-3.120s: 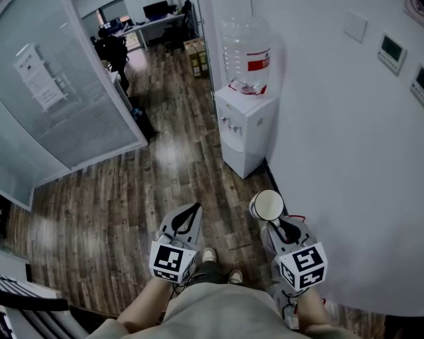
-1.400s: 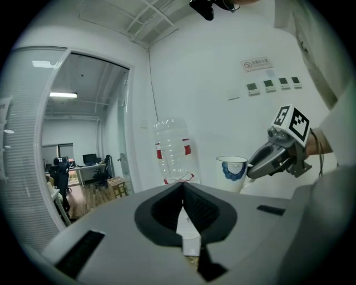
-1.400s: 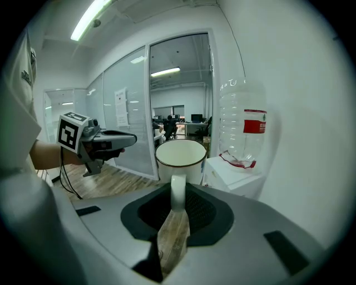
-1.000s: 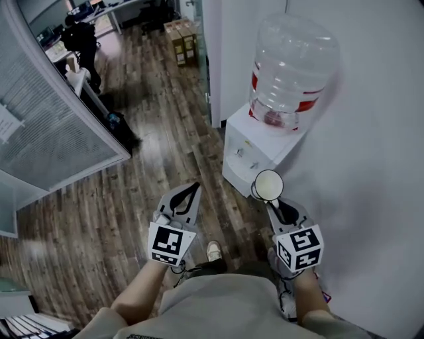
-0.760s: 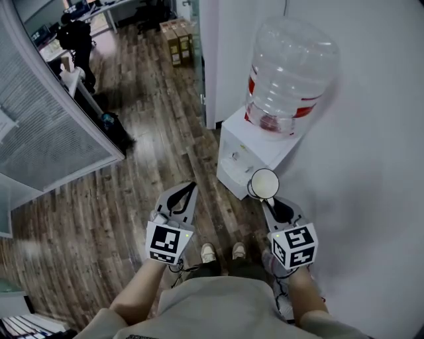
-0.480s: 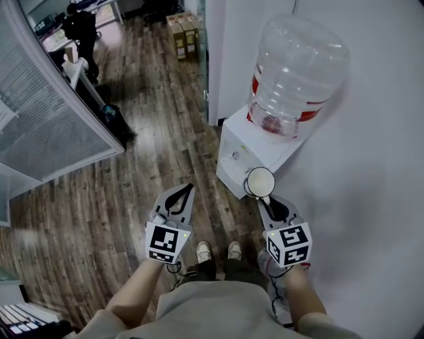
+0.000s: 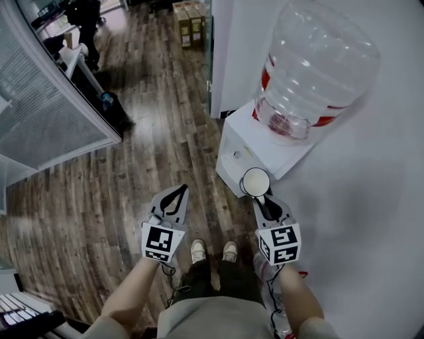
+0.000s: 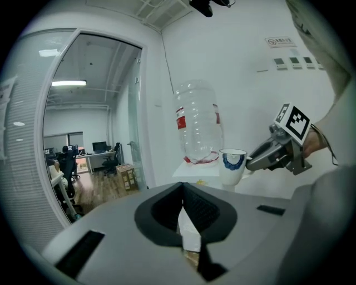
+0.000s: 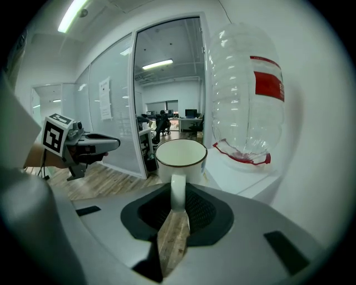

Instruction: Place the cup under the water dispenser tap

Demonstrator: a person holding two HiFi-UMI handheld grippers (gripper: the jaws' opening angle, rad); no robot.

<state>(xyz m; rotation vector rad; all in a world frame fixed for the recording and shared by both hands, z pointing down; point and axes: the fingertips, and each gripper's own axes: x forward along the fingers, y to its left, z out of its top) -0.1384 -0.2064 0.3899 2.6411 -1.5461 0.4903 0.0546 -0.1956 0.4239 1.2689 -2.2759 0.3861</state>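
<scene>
Wood-plank floor (image 7: 132, 185) fills the left of the head view, bounded at the far left by a frosted glass partition (image 7: 40, 126). Cardboard boxes (image 7: 191, 16) stand at the top, by the doorway.

Moving right, the left gripper (image 7: 181, 190) hovers over the floor. Its 2 jaws meet at the tips, and its own view shows nothing gripped between them.

Below and between both grippers, the person's 2 shoes (image 7: 197, 250) rest on the planks.

Next comes the right gripper (image 7: 263, 200), clamped on the handle of the white cup (image 7: 256, 181). Its own view shows the handle pinched between the jaws, with the cup (image 9: 181, 156) upright, mouth up and dark-rimmed. From the left gripper view the cup (image 8: 232, 166) shows a blue mark on its side.

That cup hangs in the air just in front of the white water dispenser (image 7: 255, 142), apart from it and not under a tap. An inverted clear bottle (image 7: 318, 66) with a red label sits on the dispenser, against the white wall (image 7: 371, 198).
</scene>
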